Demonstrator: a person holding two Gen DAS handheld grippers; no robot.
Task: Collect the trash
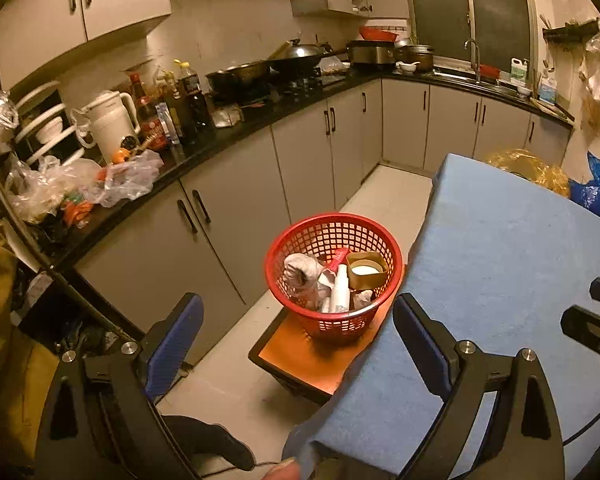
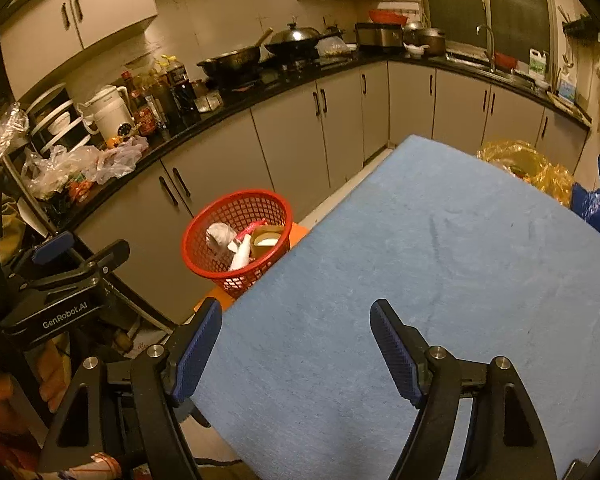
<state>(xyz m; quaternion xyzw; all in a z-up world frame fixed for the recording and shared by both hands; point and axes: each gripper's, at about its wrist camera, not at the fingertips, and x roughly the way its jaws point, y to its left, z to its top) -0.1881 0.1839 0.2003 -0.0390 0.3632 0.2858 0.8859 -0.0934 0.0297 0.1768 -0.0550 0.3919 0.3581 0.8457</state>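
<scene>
Both my grippers hung released, jaws spread wide and holding nothing: the left gripper at the table's near left corner, the right gripper over the blue table. Ahead of my left jaws, one red basket stood on one orange stool just beside the table edge. In it I counted one tape roll, one white bottle, one red tube and some crumpled wads, perhaps three. No trash showed on the table between or beyond my right jaws, so I judged the collecting all but done.
</scene>
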